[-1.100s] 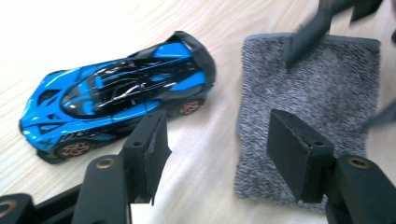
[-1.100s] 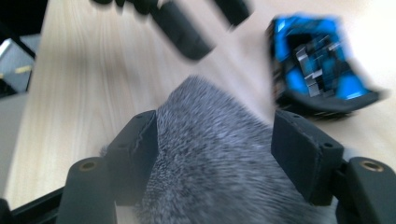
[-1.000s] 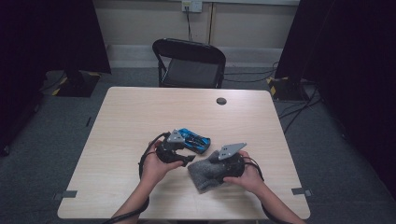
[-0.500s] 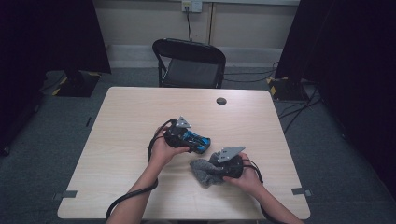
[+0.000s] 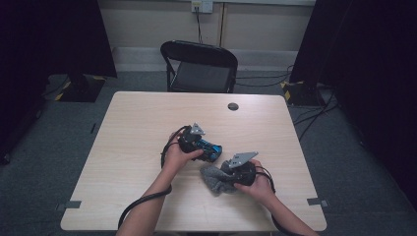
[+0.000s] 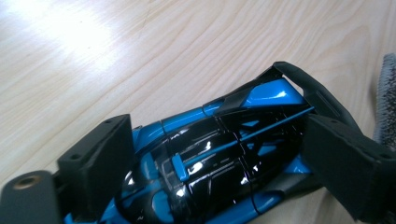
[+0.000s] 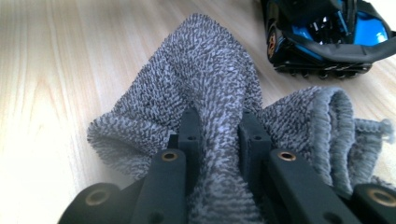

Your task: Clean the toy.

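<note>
High view: one toy car (image 5: pixel 210 150) between wide left claw (image 5: pixel 204 147); right claw (image 5: pixel 227 178) pinches one cloth (image 5: pixel 212 178).

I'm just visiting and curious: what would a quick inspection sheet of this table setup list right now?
Surface: pale wooden table, bare apart from the items below.
Job's things: blue and black toy car on the table; grey towel, bunched up beside it.
Clutter: small dark round disc near the far edge.
Grippers: left gripper has its fingers set wide on either side of the car, having just been opening; right gripper is shut on the towel, having just been closing.
Cables: one trails from each gripper toward the person; more lie on the floor at the right.
Surroundings: black folding chair behind the table, grey carpet, dark curtains at both sides.
</note>
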